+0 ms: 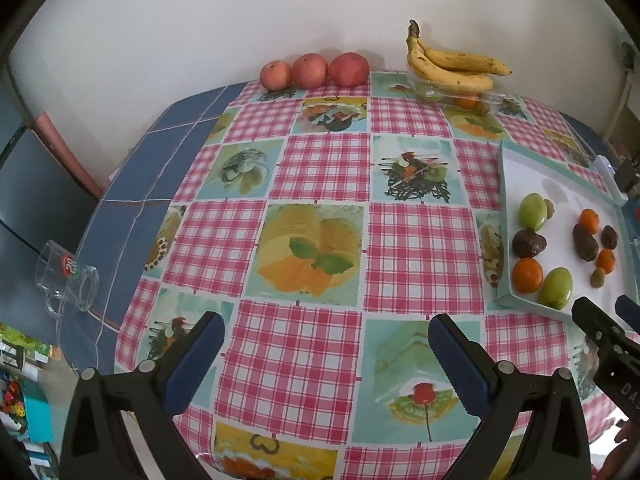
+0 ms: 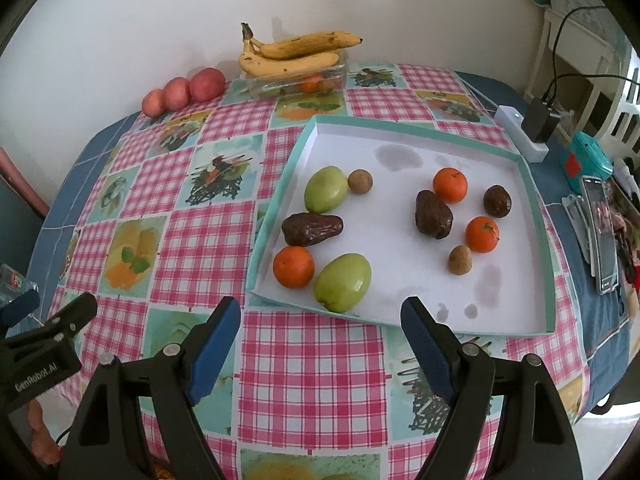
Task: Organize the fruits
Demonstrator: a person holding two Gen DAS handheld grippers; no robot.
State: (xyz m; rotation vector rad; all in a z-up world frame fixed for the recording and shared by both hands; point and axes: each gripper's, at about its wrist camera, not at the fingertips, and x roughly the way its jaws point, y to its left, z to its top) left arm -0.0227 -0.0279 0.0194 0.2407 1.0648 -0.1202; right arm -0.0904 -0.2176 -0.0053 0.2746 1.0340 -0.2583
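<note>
The left gripper (image 1: pixel 326 354) hangs above the checked tablecloth (image 1: pixel 324 168) with its blue-padded jaws spread wide and nothing between them. The right gripper (image 2: pixel 322 334) is likewise spread and empty, poised just before the near edge of a shallow white tray (image 2: pixel 404 240) with a teal rim.

In the tray, seen from the right wrist, lie two green fruits (image 2: pixel 342 282) (image 2: pixel 326 189), three tangerines (image 2: pixel 294 267) (image 2: pixel 482 234) (image 2: pixel 450 185), three dark brown avocados (image 2: pixel 312 229) (image 2: pixel 433 215) (image 2: pixel 497 201), and two small brown round fruits (image 2: pixel 460 260) (image 2: pixel 360 181). The nearer green fruit touches the nearest tangerine at the tray's front left corner.

At the far edge of the table by the wall, three red apples (image 2: pixel 184 90) sit in a row, touching. Beside them a bunch of bananas (image 2: pixel 292 54) rests on top of a clear plastic container (image 2: pixel 296 80) holding more fruit.

A glass mug (image 1: pixel 66 276) stands on the blue cloth at the left, and a phone (image 2: pixel 600 232) lies to the right of the tray
</note>
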